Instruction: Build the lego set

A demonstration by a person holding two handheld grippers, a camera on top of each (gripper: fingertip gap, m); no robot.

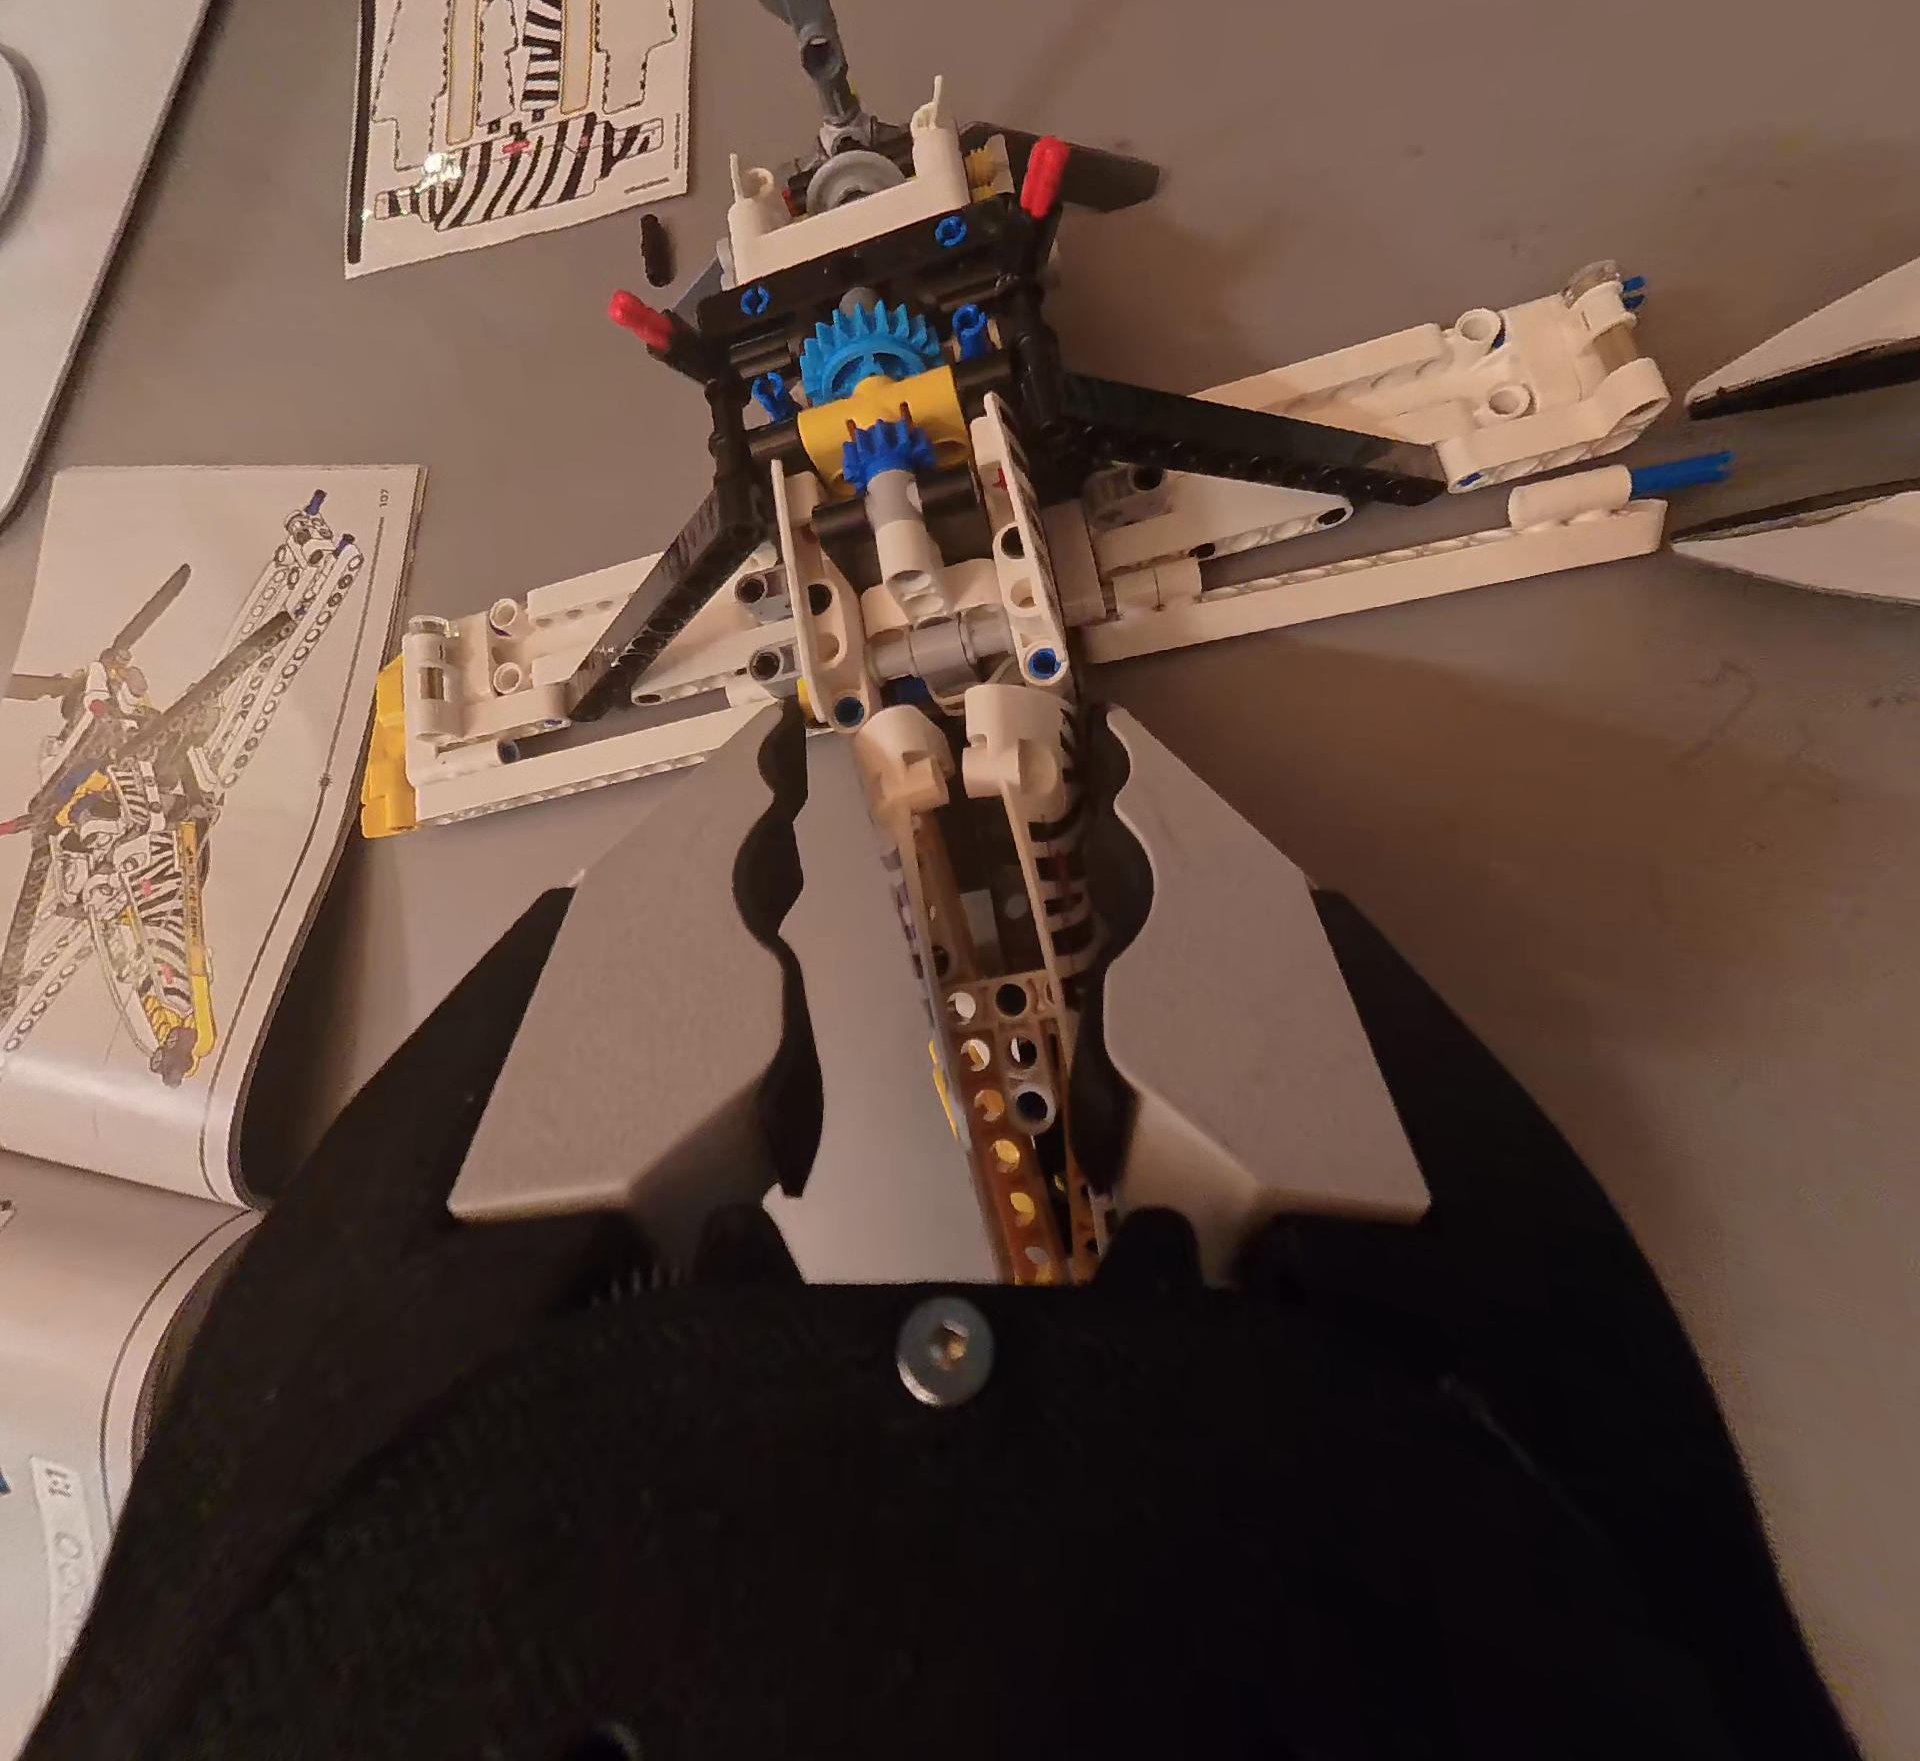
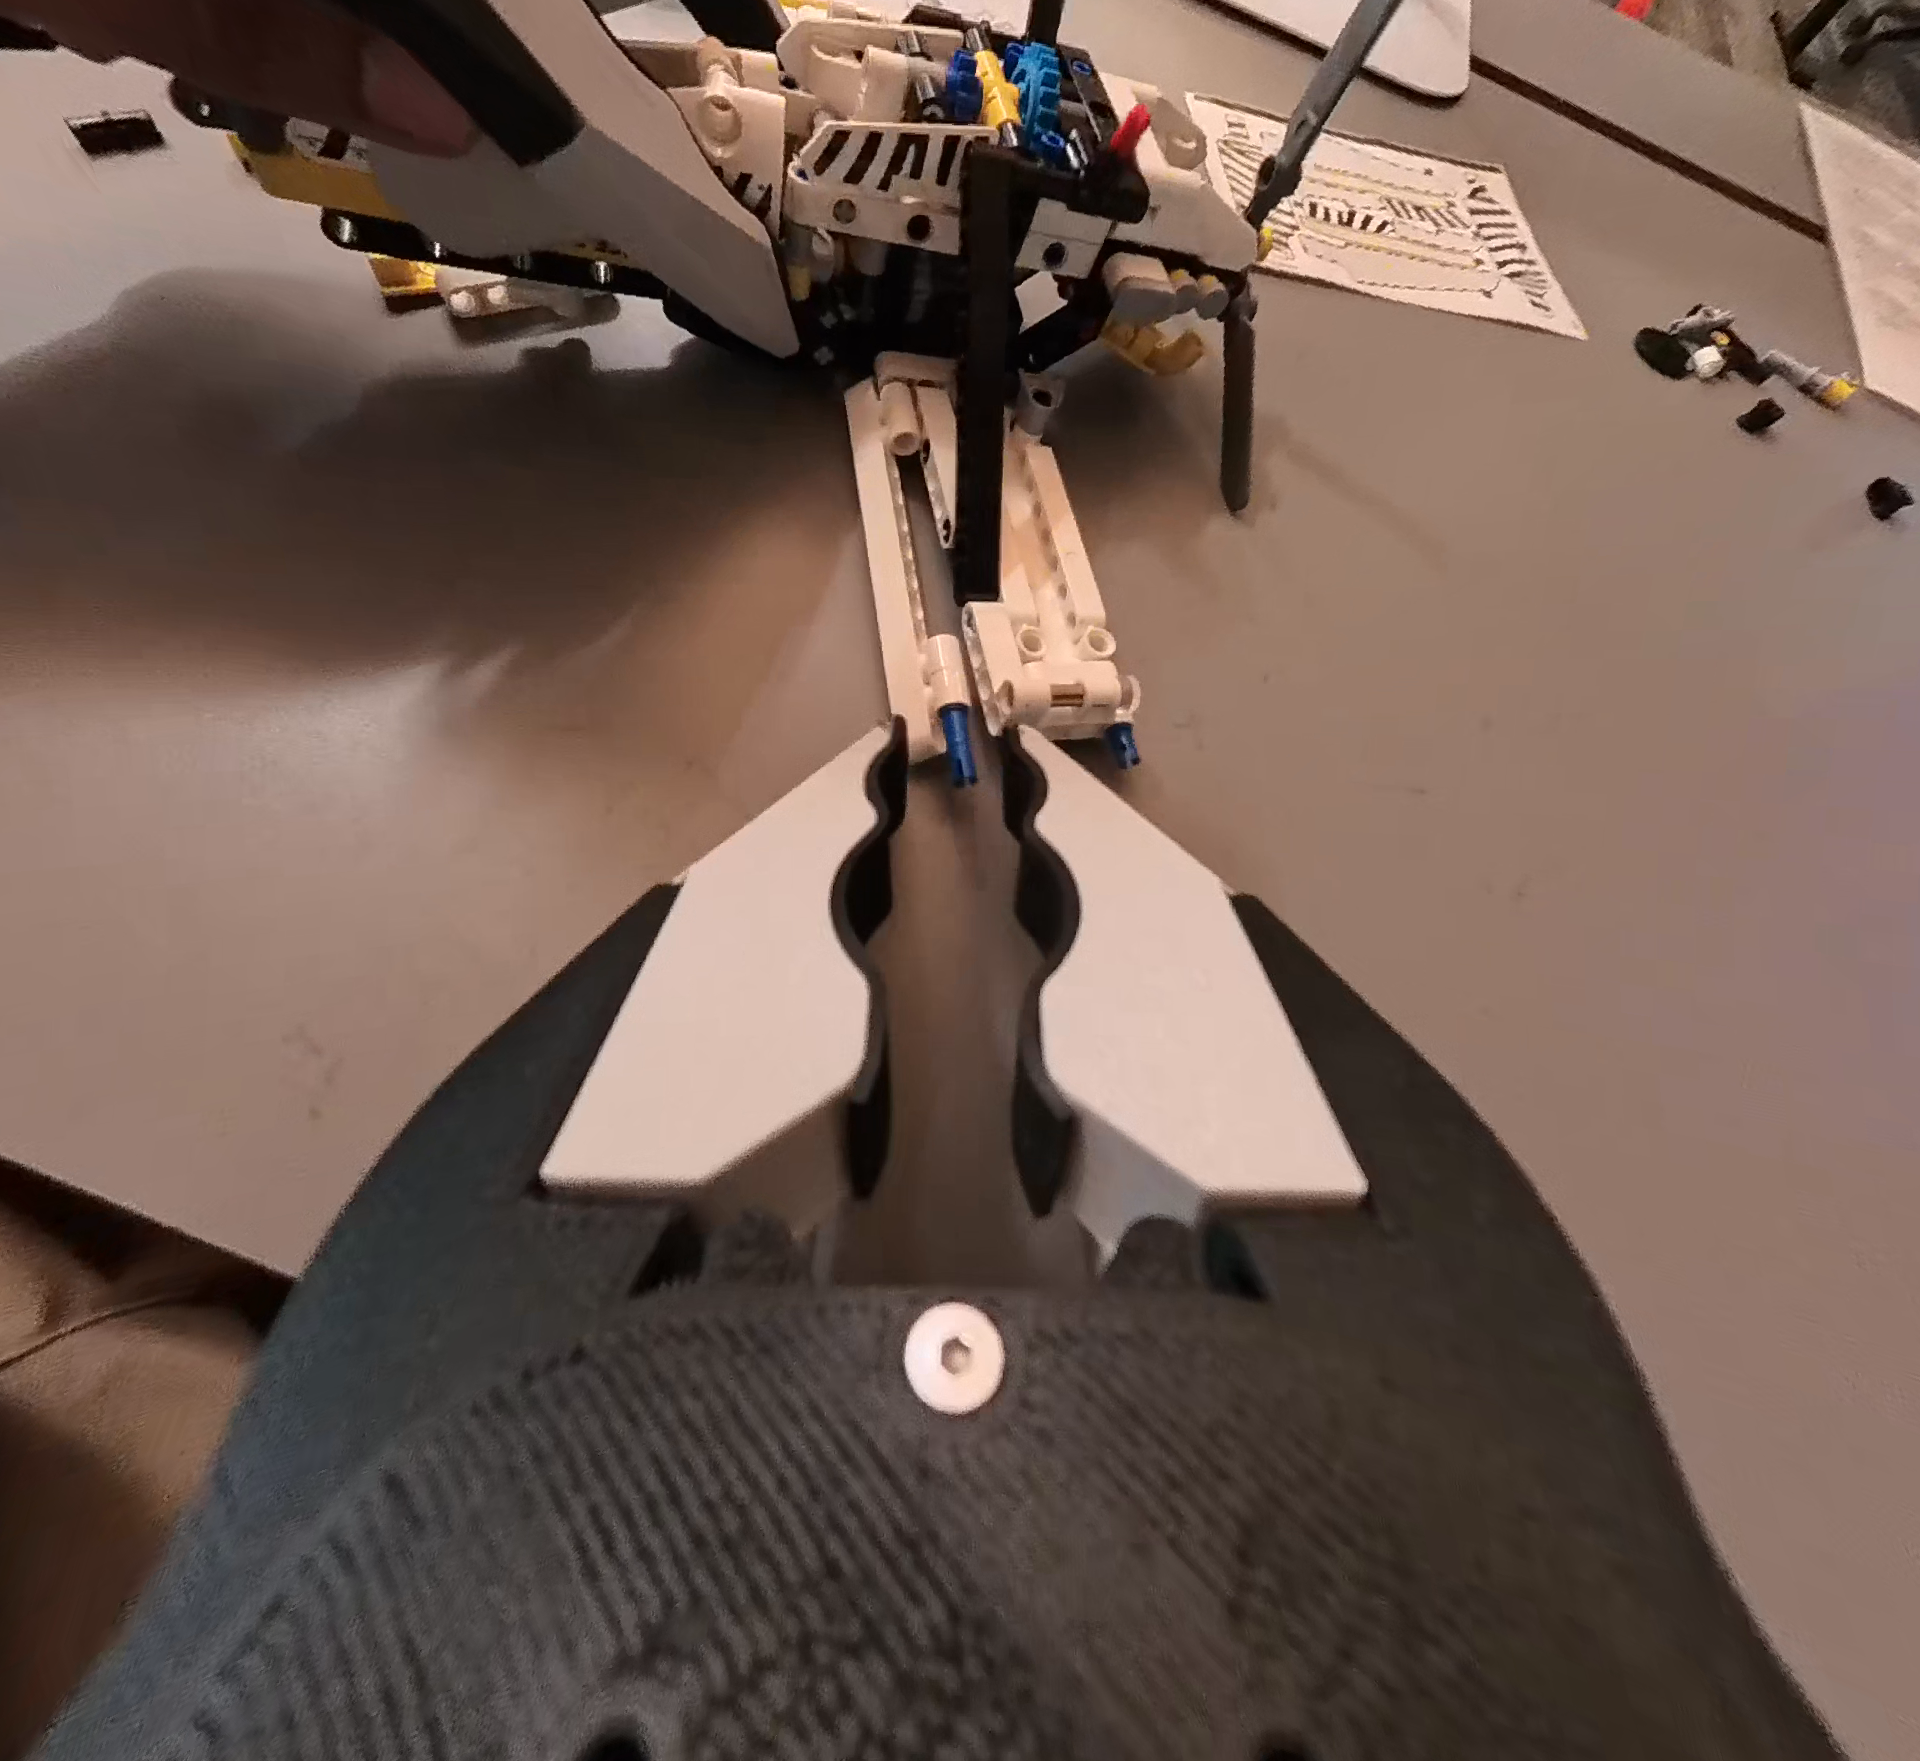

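A partly built white and black lego helicopter (image 1: 914,506) sits on a grey table (image 1: 1455,880), its tail boom running back between the fingers of the left gripper (image 1: 956,745), which is clamped on the boom. The right gripper (image 2: 956,755) rests low at the tip of the helicopter's right-hand wing, jaws slightly apart, a blue pin (image 2: 958,743) of the wing between its fingertips but not visibly pinched. Beyond the helicopter lies a sticker sheet (image 1: 520,49); an open instruction booklet (image 1: 177,776) lies left of it.
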